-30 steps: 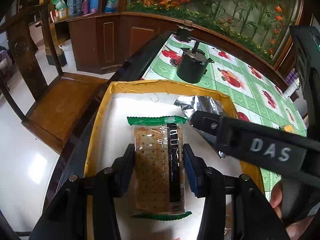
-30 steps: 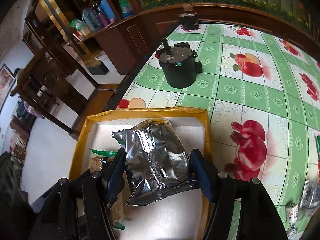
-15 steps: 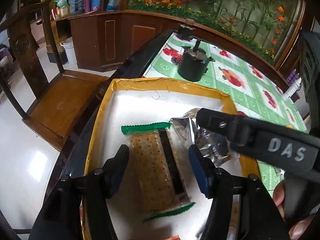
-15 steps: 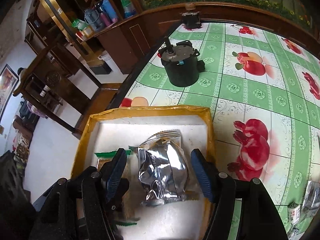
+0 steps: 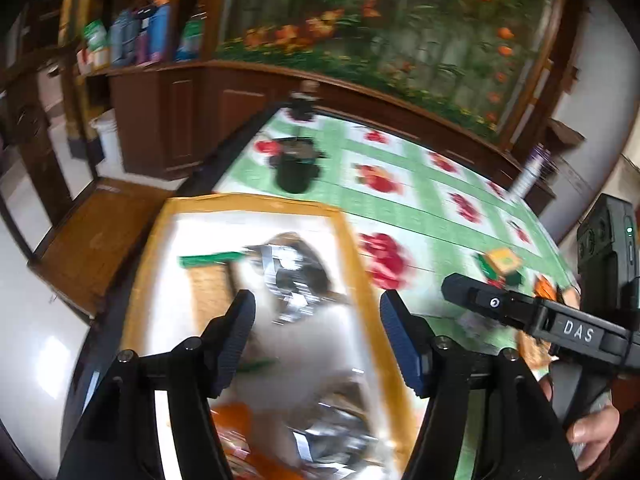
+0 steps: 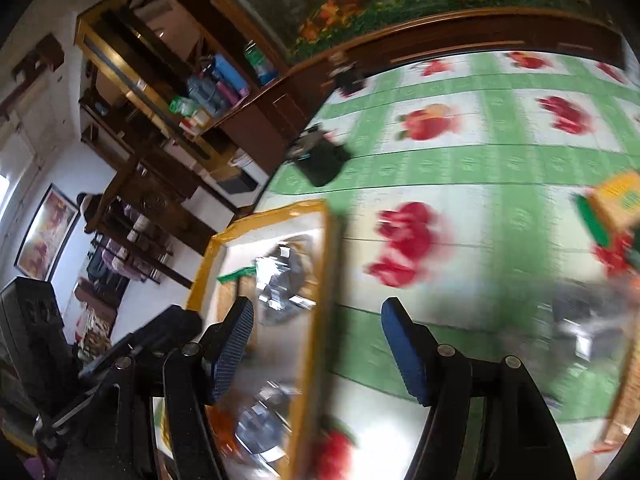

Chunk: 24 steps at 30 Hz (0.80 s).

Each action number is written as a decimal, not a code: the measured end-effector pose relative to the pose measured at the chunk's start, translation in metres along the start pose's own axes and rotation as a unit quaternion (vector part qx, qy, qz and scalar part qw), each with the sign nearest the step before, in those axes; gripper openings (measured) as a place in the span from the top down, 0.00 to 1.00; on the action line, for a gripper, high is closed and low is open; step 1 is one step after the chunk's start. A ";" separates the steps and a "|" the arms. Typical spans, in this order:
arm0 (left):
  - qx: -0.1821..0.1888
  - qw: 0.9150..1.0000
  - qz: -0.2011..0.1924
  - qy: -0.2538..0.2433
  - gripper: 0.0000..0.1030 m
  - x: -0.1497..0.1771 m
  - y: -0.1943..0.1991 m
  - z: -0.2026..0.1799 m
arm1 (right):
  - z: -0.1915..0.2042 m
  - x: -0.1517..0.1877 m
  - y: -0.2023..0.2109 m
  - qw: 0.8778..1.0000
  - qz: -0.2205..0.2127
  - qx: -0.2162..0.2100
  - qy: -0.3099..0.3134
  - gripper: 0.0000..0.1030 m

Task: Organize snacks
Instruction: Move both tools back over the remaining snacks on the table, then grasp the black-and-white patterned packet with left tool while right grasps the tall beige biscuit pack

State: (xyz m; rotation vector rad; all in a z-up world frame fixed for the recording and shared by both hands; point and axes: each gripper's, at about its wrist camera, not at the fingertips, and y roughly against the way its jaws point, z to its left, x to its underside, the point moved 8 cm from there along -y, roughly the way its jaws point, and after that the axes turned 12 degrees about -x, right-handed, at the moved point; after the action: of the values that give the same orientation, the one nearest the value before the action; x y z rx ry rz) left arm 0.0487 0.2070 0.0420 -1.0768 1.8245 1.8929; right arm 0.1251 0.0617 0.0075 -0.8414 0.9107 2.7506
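A yellow-rimmed white tray (image 5: 352,240) holds a green-ended cracker pack (image 5: 208,276) and a silver foil pack (image 5: 292,276); another silver pack (image 5: 336,436) lies nearer me. My left gripper (image 5: 316,320) is open and empty above the tray. My right gripper (image 6: 318,332) is open and empty over the tray's right rim (image 6: 316,320). The right gripper also shows in the left wrist view (image 5: 452,288), right of the tray. Both views are motion-blurred.
A black pot (image 5: 296,168) stands on the green fruit-pattern tablecloth (image 6: 480,168) beyond the tray. Loose snacks lie at the right: an orange and green box (image 6: 616,200) and silver packs (image 6: 584,328). A wooden chair (image 5: 96,236) stands left of the table.
Both grippers opened and let go: the cracker pack and the foil pack now lie in the tray. Both grippers pulled back and swung right, blurring the views.
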 end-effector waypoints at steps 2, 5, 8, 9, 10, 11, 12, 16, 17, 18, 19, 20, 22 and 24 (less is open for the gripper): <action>0.014 1.000 -0.002 -0.022 0.36 0.006 0.006 -0.024 | -0.015 0.001 0.027 1.000 -0.020 0.003 -0.006 0.31; 0.036 0.997 0.006 -0.062 0.36 0.020 0.011 -0.067 | -0.042 0.003 0.074 0.998 -0.061 0.026 -0.008 0.31; 0.051 0.993 0.016 -0.104 0.36 0.040 0.009 -0.108 | -0.074 0.010 0.121 0.993 -0.100 0.062 -0.004 0.31; 0.056 0.991 0.019 -0.117 0.36 0.047 0.008 -0.121 | -0.086 0.014 0.139 0.991 -0.116 0.072 -0.003 0.31; 0.061 0.989 0.024 -0.131 0.36 0.054 0.007 -0.135 | -0.092 0.016 0.148 0.989 -0.124 0.078 -0.002 0.31; 0.067 0.987 0.028 -0.145 0.36 0.062 0.004 -0.147 | -0.101 0.019 0.160 0.987 -0.134 0.087 -0.002 0.31; 0.070 0.985 0.033 -0.156 0.36 0.068 0.001 -0.158 | -0.109 0.021 0.171 0.985 -0.144 0.095 -0.003 0.31; 0.069 0.979 0.058 -0.185 0.36 0.094 -0.018 -0.192 | -0.142 0.027 0.201 0.976 -0.179 0.120 -0.033 0.31; 0.066 0.978 0.062 -0.188 0.36 0.098 -0.023 -0.198 | -0.147 0.026 0.206 0.974 -0.188 0.120 -0.040 0.31; 0.063 0.978 0.064 -0.190 0.36 0.100 -0.026 -0.201 | -0.149 0.025 0.211 0.972 -0.200 0.117 -0.043 0.32; 0.058 0.977 0.066 -0.192 0.36 0.102 -0.031 -0.204 | -0.148 0.023 0.215 0.970 -0.209 0.117 -0.041 0.32; 0.054 0.977 0.068 -0.193 0.36 0.103 -0.035 -0.206 | -0.146 0.021 0.217 0.968 -0.216 0.122 -0.035 0.35; 0.049 0.977 0.072 -0.193 0.36 0.104 -0.042 -0.208 | -0.146 0.022 0.215 0.969 -0.206 0.138 -0.026 0.40; 0.042 0.977 0.075 -0.193 0.36 0.104 -0.051 -0.209 | -0.148 0.023 0.204 0.975 -0.175 0.133 -0.036 0.45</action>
State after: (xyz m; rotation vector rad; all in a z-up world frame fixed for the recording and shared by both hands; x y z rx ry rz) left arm 0.0764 -0.0124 -0.0477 -0.5082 1.7768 1.9241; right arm 0.1179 -0.1911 0.0012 -0.7646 0.9827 2.2820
